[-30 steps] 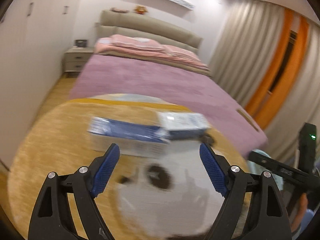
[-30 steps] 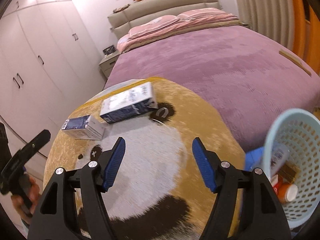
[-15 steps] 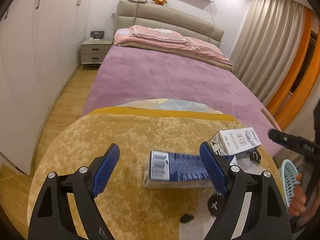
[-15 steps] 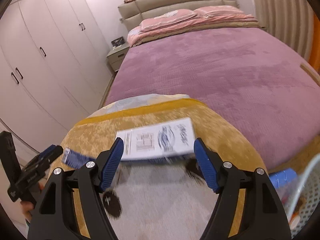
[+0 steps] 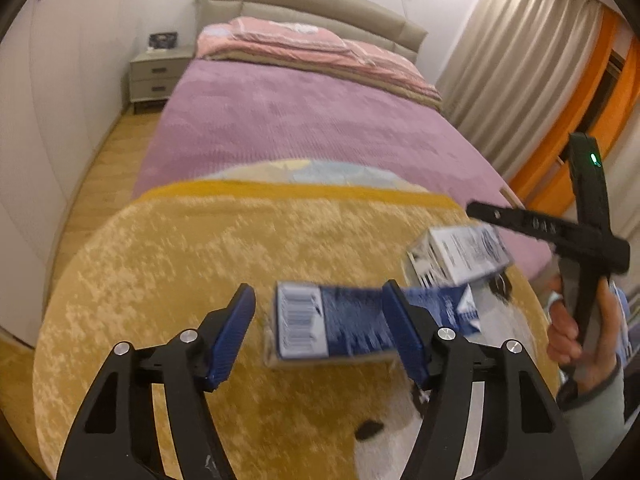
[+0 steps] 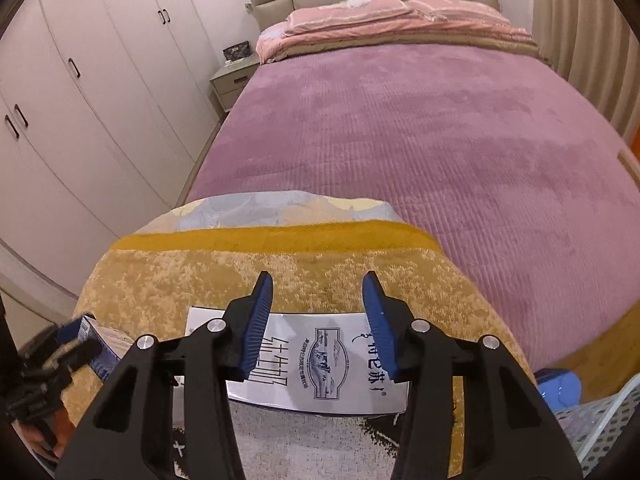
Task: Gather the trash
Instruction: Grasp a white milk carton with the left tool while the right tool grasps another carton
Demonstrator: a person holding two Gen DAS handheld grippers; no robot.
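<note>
A blue carton [image 5: 344, 326] lies flat on the yellow rug [image 5: 200, 264]. My left gripper [image 5: 320, 324] is open, its jaws astride the carton's left part, the right finger overlapping it. A white carton [image 6: 320, 360] with blue print lies on the rug; it also shows in the left wrist view [image 5: 460, 254]. My right gripper [image 6: 318, 320] is open and hangs over the white carton, jaws spanning its middle. The right gripper's body [image 5: 560, 236] shows in the left wrist view. The blue carton's end [image 6: 92, 340] shows in the right wrist view.
A bed with a purple cover [image 6: 420, 140] stands right behind the rug. A pale perforated basket [image 6: 604, 424] sits at the lower right. White wardrobes [image 6: 80, 92] line the left wall. A nightstand [image 5: 158, 76] stands by the bed head.
Both grippers have come down and forward over their cartons. The left jaws now straddle the blue carton. The right jaws have narrowed somewhat over the white carton.
</note>
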